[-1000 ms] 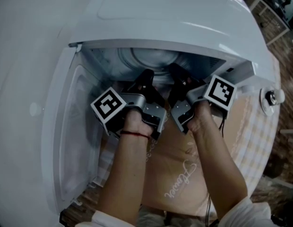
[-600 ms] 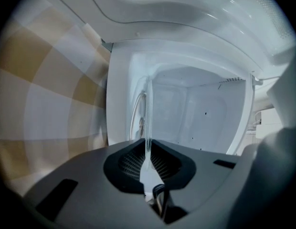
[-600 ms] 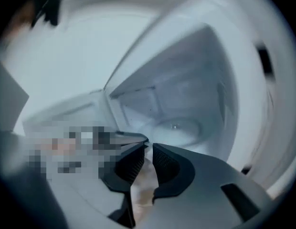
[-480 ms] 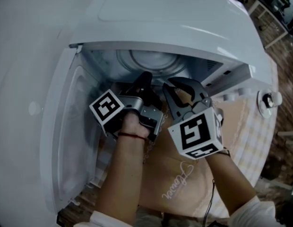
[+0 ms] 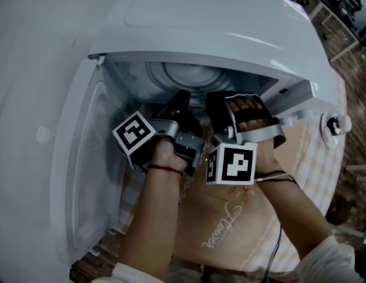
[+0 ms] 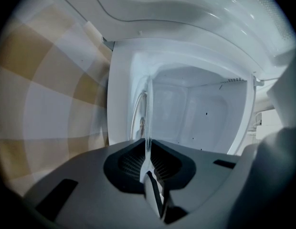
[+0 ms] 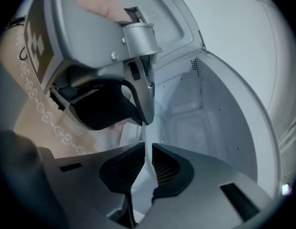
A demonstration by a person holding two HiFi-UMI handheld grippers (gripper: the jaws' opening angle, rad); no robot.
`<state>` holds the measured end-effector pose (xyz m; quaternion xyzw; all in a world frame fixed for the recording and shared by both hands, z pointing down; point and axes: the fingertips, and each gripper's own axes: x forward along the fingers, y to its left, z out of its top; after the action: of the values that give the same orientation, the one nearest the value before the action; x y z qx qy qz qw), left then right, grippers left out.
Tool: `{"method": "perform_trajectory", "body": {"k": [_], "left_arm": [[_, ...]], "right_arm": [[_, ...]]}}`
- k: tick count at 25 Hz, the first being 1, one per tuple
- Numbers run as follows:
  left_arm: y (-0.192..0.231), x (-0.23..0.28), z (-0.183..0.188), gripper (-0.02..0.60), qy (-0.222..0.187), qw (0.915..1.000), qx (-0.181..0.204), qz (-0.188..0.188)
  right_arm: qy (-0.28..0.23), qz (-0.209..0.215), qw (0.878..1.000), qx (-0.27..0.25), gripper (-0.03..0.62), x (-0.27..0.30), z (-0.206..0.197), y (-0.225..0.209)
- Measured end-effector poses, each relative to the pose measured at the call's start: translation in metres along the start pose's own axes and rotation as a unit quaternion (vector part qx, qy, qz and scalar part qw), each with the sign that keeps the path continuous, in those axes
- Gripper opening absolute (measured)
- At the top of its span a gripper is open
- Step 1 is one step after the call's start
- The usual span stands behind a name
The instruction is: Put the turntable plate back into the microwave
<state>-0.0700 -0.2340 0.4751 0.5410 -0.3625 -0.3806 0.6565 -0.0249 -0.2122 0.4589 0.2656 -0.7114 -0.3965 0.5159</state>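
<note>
Microwave cavity: left claw and just-closed right claw clamp thin clear plate.

Reaching side by side into the open microwave: left gripper nearer the swung-out door, right gripper just beside it, fingers just closed in on the pale round plate showing deep in the cavity. Below, two bare forearms over a peach shirt.

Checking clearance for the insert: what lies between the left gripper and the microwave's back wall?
Only the plate, edge-on to the camera in the left gripper's shut jaws; past it nothing shows before the back wall. Left gripper view.
</note>
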Motion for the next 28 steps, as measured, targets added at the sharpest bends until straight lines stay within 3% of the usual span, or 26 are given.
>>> {"method": "perform_trajectory", "body": {"k": [7,15,23,28], "left_arm": [[0.005,0.000,0.002,0.031,0.001,1.0000,-0.001,0.008],[0.008,0.006,-0.003,0.031,0.012,0.9998,0.001,0.016],[0.010,0.005,-0.002,0.031,0.013,0.9994,0.010,0.029],[0.012,0.006,-0.003,0.029,0.018,0.9983,0.012,0.054]], "right_arm": [[-0.001,0.017,0.999,-0.030,0.061,0.007,0.004,0.008],[0.007,0.018,0.999,-0.031,0.062,0.015,0.001,0.009],[-0.008,0.045,0.999,-0.020,0.049,0.017,0.001,0.014],[0.000,0.055,0.998,-0.012,0.049,0.019,-0.002,0.013]]}}
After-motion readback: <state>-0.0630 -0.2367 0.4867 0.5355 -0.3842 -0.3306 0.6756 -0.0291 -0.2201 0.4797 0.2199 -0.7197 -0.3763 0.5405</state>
